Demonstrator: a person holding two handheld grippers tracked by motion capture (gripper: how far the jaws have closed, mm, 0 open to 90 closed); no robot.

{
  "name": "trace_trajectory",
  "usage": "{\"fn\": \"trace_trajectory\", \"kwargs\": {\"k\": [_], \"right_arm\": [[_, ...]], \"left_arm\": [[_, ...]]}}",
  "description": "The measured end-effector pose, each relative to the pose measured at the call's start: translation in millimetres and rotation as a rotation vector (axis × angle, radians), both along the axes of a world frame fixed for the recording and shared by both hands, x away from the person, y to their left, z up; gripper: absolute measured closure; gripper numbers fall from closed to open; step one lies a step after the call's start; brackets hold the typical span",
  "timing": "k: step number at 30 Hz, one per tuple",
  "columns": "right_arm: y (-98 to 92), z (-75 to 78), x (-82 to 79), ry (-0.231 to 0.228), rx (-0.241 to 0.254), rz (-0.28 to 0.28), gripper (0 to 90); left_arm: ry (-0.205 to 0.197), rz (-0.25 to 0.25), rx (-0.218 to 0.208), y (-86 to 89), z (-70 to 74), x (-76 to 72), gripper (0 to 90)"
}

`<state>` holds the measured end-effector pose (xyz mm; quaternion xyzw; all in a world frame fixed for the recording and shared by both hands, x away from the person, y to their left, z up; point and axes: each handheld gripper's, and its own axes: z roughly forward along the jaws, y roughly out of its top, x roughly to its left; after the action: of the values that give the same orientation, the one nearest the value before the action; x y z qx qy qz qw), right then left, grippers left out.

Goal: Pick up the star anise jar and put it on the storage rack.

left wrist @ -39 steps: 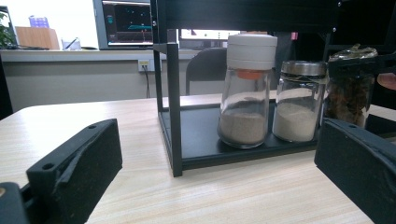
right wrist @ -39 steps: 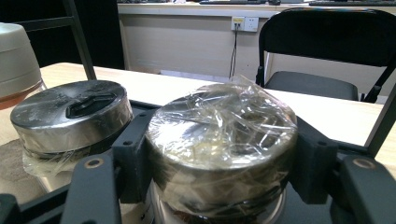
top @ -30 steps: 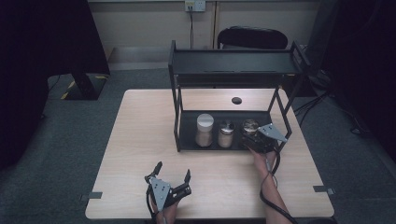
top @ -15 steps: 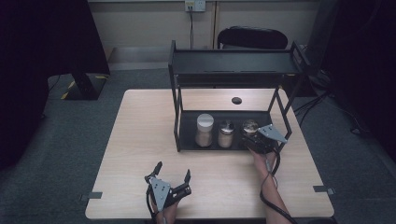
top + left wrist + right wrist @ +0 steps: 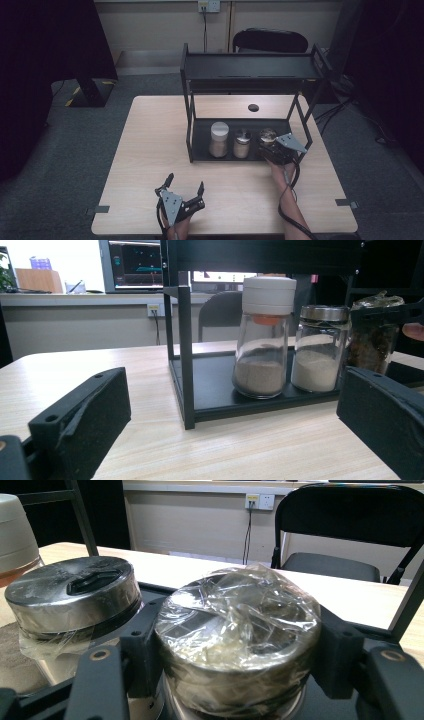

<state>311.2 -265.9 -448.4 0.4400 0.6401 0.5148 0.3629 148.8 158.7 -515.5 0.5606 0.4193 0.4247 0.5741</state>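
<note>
From the high view, my right gripper (image 5: 270, 145) is in at the black rack (image 5: 250, 75), on its lower shelf, jaws clamped on the wrapped jar (image 5: 267, 135) at the shelf's right end. My left gripper (image 5: 186, 184) sits in front of the rack, well apart from it, jaws spread and holding nothing.

Left gripper view: jaws wide apart, the rack ahead, white-capped jar (image 5: 264, 337) beside the metal-lidded jar (image 5: 320, 347), wrapped jar (image 5: 374, 332) rightmost.

Right gripper view: both jaws press the wrapped jar's (image 5: 240, 640) sides, film over its lid; the metal-lidded jar (image 5: 75, 605) stands just beside it on the rack shelf.
</note>
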Motion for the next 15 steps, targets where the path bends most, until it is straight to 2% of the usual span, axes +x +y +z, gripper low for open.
{"fn": "trace_trajectory", "kwargs": {"k": [10,15], "right_arm": [[0.4,1.5,0.2,0.003,-0.001,0.002,33.4],[-0.4,2.3,0.3,-0.01,0.012,0.006,26.6]], "left_arm": [[0.0,-0.001,0.0,0.1,0.0,0.0,0.3],[0.001,-0.001,0.0,0.1,0.1,0.1,0.3]]}}
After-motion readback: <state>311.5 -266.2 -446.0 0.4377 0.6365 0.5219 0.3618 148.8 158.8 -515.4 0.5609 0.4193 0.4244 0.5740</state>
